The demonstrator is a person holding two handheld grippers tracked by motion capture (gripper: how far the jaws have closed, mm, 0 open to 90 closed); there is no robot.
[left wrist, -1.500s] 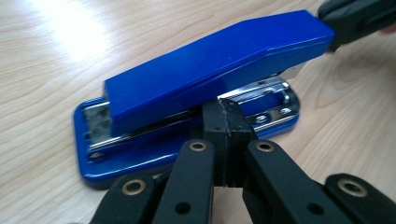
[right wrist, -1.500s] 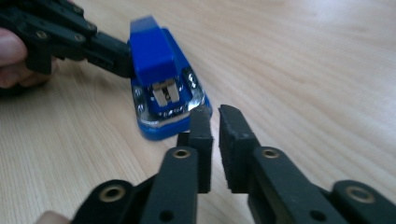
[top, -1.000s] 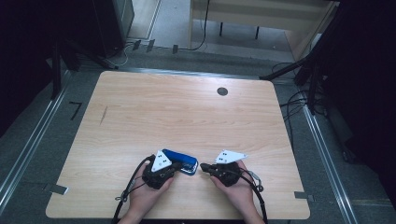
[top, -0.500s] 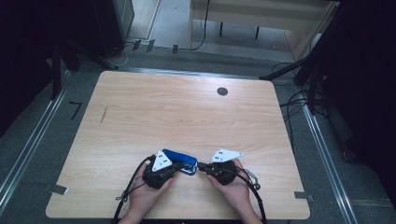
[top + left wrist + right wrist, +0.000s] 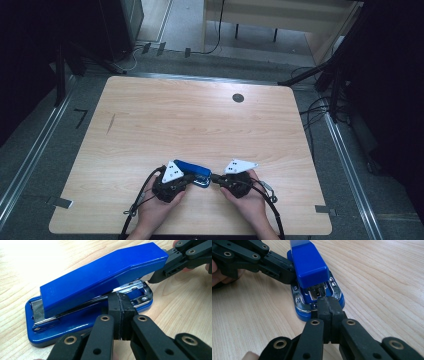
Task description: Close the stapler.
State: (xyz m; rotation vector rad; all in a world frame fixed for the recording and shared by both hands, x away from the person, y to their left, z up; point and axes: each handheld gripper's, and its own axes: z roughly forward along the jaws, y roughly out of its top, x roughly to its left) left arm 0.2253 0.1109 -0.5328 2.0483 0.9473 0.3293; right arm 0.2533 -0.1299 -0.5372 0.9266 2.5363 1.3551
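My left claw (image 5: 119, 315) has its jaws pressed together with nothing between them, the tips resting against the long side of the blue stapler (image 5: 100, 287), right at the gap between its raised top arm and the base. My right claw (image 5: 329, 315) is closed up just the same, empty, its tips touching the front end of the stapler (image 5: 312, 267) by the chrome mouth. From the high view I see the stapler (image 5: 192, 170) lying flat on the wooden table (image 5: 200, 125), close to the near edge and roughly midway across, with the left claw (image 5: 187, 179) coming at it from one side and the right claw (image 5: 215, 178) from the other, so the stapler sits between the two. Its blue top arm is tilted up at the front, leaving the metal magazine exposed beneath. Both of my hands rest low on the table behind the claws, cables trailing back toward me.
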